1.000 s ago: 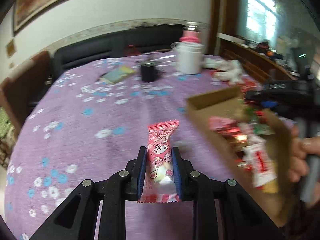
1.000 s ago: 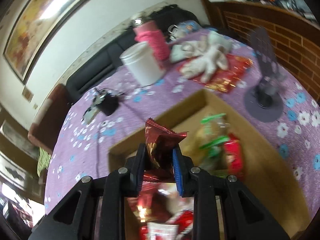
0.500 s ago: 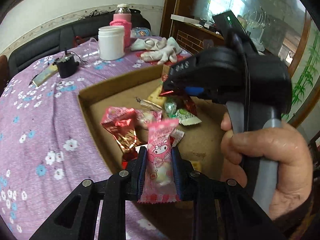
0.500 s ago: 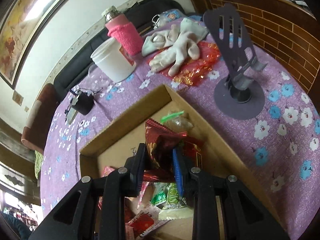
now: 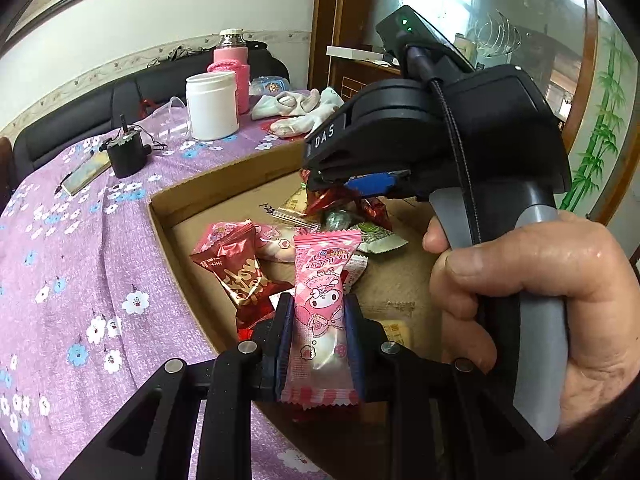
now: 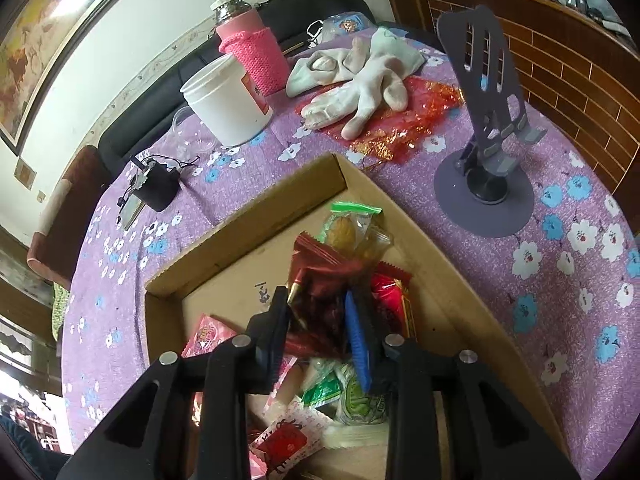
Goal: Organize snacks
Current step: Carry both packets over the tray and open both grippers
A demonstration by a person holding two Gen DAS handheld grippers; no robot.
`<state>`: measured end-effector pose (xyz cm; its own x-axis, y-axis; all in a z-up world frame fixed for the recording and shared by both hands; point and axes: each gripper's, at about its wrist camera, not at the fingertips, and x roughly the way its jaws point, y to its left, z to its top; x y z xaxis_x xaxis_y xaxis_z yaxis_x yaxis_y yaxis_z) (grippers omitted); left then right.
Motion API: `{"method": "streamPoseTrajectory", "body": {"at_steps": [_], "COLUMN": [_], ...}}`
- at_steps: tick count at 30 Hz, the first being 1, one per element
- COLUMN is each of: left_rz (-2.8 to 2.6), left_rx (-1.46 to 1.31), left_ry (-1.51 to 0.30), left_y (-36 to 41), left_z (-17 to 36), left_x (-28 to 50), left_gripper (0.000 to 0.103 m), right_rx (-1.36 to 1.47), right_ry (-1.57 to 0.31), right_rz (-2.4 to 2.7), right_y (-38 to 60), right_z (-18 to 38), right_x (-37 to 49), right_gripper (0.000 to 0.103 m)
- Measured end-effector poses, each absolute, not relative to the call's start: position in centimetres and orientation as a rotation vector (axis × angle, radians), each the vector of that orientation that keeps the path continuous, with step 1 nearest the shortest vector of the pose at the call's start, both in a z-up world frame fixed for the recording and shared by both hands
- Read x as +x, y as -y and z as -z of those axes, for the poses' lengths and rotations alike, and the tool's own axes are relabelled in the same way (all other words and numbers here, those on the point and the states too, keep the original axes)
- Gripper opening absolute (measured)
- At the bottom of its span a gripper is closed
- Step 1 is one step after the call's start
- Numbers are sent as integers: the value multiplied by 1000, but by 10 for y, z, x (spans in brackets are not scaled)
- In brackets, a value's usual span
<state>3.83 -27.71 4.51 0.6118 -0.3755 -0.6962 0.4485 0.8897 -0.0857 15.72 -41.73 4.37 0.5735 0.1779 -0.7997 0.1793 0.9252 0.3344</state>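
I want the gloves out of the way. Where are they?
In the right wrist view, the gloves lie beyond the box, on red foil, right of the white tub.

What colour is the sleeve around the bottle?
Pink knit, on the bottle; clearest in the right wrist view.

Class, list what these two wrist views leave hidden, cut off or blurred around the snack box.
- Left wrist view: the right gripper and hand hide the cardboard box's far right side.
- Right wrist view: the dark red packet is motion-blurred between jaws that have just been opening; its print is unreadable.
- Right wrist view: the gripper frame covers snacks at the box's near end.
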Motion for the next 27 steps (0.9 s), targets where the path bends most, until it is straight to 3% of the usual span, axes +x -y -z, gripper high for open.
{"method": "streamPoseTrajectory", "body": {"at_steps": [11, 13, 22, 27], "left_rz": [482, 480, 474, 459], "left_rx": [93, 93, 99, 102], "left_ry": [-763, -760, -750, -747], "left_y": [275, 275, 277, 278], "left_z": [-49, -50, -52, -58], "left_x": [37, 37, 37, 32], "left_gripper": [24, 24, 25, 27], "right_rx": [376, 374, 382, 389], "right_ry": [-964, -959, -946, -918], "right_rz": [17, 21, 25, 26], "right_y": [414, 415, 418, 420], "right_z": [-46, -47, -51, -60], "right_x": [157, 156, 154, 148], "right_gripper": [37, 42, 45, 52]}}
